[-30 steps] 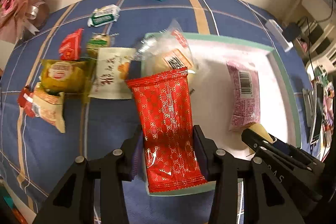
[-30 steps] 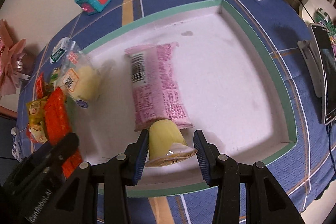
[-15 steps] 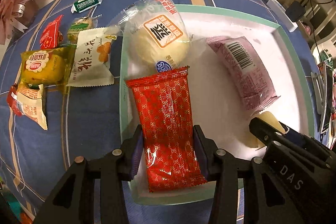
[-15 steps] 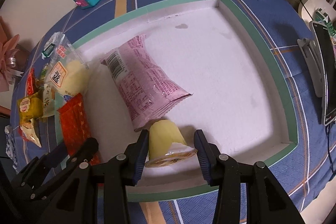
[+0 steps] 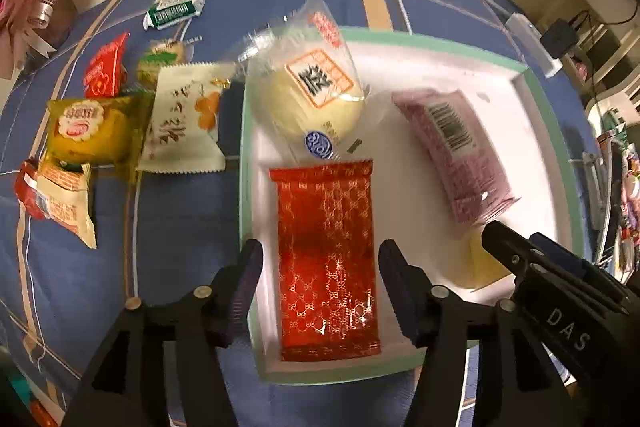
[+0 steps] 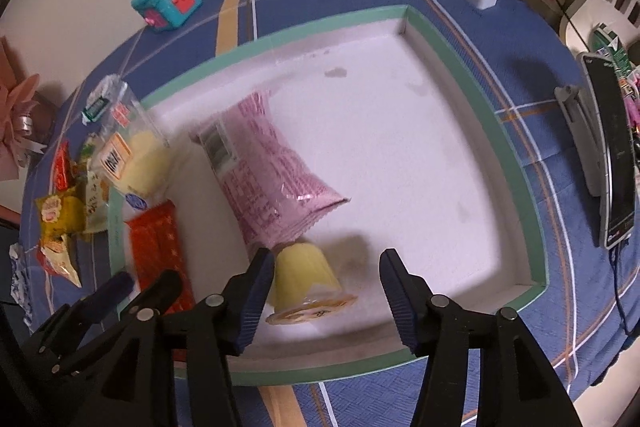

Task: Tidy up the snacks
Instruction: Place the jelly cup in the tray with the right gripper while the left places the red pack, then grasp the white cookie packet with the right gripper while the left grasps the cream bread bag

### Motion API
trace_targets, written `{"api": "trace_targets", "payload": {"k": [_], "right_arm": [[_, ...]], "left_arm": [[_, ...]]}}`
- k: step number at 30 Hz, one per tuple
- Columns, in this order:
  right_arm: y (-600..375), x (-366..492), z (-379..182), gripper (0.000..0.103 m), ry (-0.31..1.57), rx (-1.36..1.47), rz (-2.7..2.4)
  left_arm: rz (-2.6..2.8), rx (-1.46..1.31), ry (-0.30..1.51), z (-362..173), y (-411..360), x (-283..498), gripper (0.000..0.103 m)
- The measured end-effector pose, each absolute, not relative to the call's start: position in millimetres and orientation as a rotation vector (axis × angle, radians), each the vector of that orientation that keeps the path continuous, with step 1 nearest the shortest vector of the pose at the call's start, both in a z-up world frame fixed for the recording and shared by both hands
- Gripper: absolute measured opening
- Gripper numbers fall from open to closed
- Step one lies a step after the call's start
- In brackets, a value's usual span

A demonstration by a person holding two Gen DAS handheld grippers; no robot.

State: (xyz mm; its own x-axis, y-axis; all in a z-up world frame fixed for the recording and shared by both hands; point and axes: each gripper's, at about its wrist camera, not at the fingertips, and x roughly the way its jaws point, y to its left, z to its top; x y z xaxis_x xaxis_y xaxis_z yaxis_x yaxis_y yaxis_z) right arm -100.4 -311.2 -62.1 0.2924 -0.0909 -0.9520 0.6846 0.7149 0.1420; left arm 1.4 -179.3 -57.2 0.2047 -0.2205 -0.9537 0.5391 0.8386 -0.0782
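Left wrist: red packet [image 5: 326, 259] between open left gripper [image 5: 320, 279].

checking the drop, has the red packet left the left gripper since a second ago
Yes. The left gripper is open now, and the red packet lies in the tray.

Wafer packet [image 5: 326, 259] in tray [image 5: 440, 45], bun [image 5: 316, 99] behind, cup [image 6: 306, 277] right

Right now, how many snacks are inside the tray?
4. The red packet lies by the near left wall between the open left gripper, the bun bag leans over the left rim, the pink packet sits mid-tray, and the yellow pudding cup sits near the front.
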Motion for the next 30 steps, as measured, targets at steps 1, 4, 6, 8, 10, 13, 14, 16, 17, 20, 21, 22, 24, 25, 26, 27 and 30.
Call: {"api": "trace_targets", "payload": {"k": [1, 4, 6, 8, 10, 13, 14, 16, 17, 20, 21, 22, 24, 25, 26, 27, 30], "right_arm": [[-311, -100, -59, 0.059, 1.159, 0.611, -0.557], [-312, -102, -50, 0.059, 1.137, 0.605, -0.550], [-312, -105, -44, 0.059, 1.127, 0.597, -0.543], [-312, -105, -40, 0.059, 1.118, 0.592, -0.537], [-312, -107, -37, 0.059, 1.113, 0.588, -0.535], [-308, -104, -34, 0.059, 1.114, 0.581, -0.534], [-307, -103, -34, 0.059, 1.118, 0.575, -0.535], [-300, -98, -37, 0.061, 1.123, 0.562, -0.522], [-297, -96, -37, 0.070, 1.125, 0.557, -0.512], [-287, -89, -36, 0.086, 1.121, 0.532, -0.497], [-284, -86, -35, 0.087, 1.117, 0.526, -0.489], [-282, -85, -34, 0.089, 1.113, 0.522, -0.485], [-275, -80, -32, 0.103, 1.103, 0.513, -0.478], [-273, -78, -31, 0.103, 1.099, 0.509, -0.475], [-270, -76, -30, 0.103, 1.095, 0.505, -0.471], [-267, -73, -29, 0.103, 1.090, 0.503, -0.464], [-257, -64, -26, 0.103, 1.078, 0.496, -0.450]], "left_arm": [[-0.545, 0.288, 1.261, -55, -178, 3, 0.062], [-0.550, 0.268, 1.251, -47, -174, 6, 0.063], [-0.541, 0.252, 1.243, -42, -169, 11, 0.068], [-0.503, 0.252, 1.241, -40, -164, 15, 0.079], [-0.458, 0.246, 1.234, -37, -159, 12, 0.079], [-0.379, 0.228, 1.229, -33, -142, 23, 0.079], [-0.345, 0.224, 1.224, -33, -136, 26, 0.084], [-0.266, 0.221, 1.210, -33, -119, 36, 0.091], [-0.237, 0.220, 1.206, -33, -109, 39, 0.096], [-0.138, 0.202, 1.200, -35, -81, 53, 0.099], [-0.109, 0.187, 1.201, -35, -71, 57, 0.099], [-0.090, 0.173, 1.202, -37, -64, 60, 0.102], [-0.057, 0.145, 1.201, -36, -47, 66, 0.103], [-0.044, 0.138, 1.198, -34, -41, 68, 0.103], [-0.033, 0.131, 1.194, -33, -35, 70, 0.103], [-0.024, 0.126, 1.189, -32, -30, 72, 0.103], [0.011, 0.097, 1.180, -27, -7, 81, 0.103]]}}
